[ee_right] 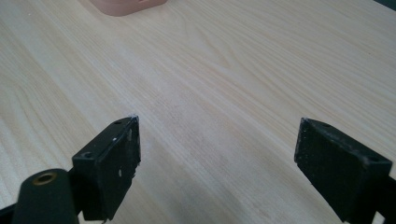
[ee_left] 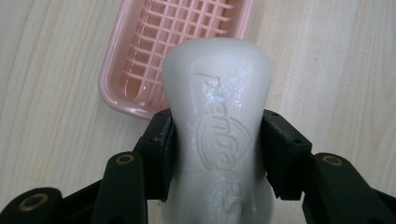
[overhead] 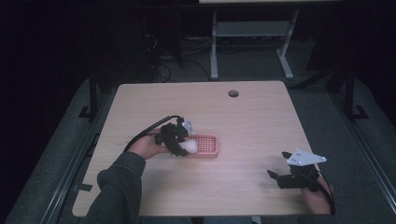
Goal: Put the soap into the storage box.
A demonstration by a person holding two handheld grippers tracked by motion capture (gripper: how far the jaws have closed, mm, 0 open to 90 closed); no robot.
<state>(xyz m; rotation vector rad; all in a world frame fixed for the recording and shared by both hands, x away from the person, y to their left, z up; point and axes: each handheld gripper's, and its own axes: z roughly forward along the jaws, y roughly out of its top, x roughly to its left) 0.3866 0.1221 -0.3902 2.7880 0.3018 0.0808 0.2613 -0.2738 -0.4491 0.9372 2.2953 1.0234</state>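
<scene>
Left tongs (ee_left: 217, 140) clamped on a white soap bar (ee_left: 217, 116) above the pink tray (ee_left: 116, 88).
Right tongs (ee_right: 217, 163) spread wide, empty, over bare wooden table (ee_right: 224, 70).

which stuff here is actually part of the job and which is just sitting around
Part of the job:
- white soap bar, clamped in the left gripper
- pink soap dish, right next to the bar
- left gripper, doing the holding

Just lying about:
- right gripper, open and idle over bare table
- round cable hole near the table's far edge
</scene>
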